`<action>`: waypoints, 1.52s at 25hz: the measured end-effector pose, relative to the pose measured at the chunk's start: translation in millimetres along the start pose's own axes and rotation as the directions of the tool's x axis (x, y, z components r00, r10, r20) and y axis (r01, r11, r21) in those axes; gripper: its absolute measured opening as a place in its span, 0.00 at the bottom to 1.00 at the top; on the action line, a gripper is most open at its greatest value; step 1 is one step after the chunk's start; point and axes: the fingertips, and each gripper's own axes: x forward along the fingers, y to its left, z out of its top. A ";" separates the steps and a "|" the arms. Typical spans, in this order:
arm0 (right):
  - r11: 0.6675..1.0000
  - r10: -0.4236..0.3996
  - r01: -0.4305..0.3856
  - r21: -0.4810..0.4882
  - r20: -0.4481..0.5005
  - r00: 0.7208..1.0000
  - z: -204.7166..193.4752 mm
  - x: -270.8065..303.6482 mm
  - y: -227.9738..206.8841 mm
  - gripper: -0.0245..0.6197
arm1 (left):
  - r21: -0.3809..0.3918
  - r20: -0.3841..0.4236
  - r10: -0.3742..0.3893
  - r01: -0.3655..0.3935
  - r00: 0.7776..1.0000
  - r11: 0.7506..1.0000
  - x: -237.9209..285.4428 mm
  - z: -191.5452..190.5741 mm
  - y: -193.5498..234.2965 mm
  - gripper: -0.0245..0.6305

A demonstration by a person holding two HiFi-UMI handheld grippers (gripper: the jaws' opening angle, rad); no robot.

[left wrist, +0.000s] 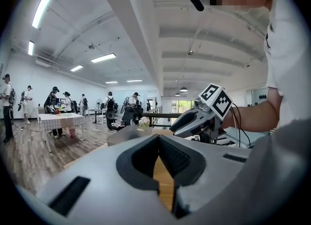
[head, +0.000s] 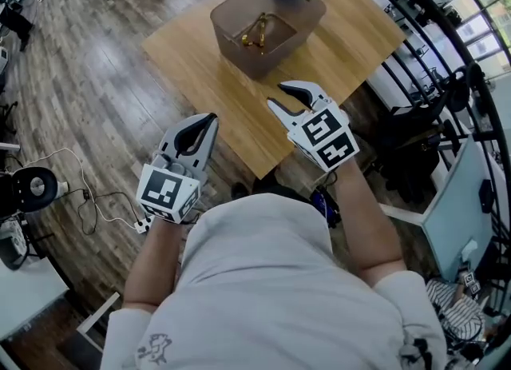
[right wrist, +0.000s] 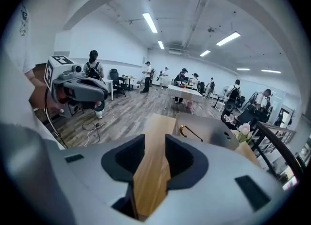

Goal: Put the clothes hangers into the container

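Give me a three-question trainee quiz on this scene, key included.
1. Multiple choice: the hangers lie A) under, B) inside, C) beside the container.
2. True or false: the right gripper grips a hanger.
3. Fill in: the left gripper has its jaws ____.
Key: 1 B; 2 false, its jaws stand apart with nothing between them; 3 shut.

Brown container (head: 299,31) on wooden table (head: 214,98), gold hangers (head: 255,34) inside
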 end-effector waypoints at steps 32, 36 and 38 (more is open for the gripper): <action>0.996 0.052 -0.067 0.057 0.241 0.969 -72.2 -146.1 3.5 0.05 | -0.024 -0.005 0.026 -0.026 1.000 0.999 51.6 6.9 -123.8 0.05; 0.994 0.073 -0.090 0.054 0.267 0.961 -89.0 -167.5 -8.5 0.05 | -0.020 -0.016 0.046 -0.047 0.999 0.999 63.0 2.5 -148.5 0.05; 0.993 0.092 -0.108 0.044 0.275 0.957 -95.3 -174.7 -7.0 0.05 | -0.022 -0.019 0.063 -0.064 0.998 0.998 62.3 0.5 -157.3 0.05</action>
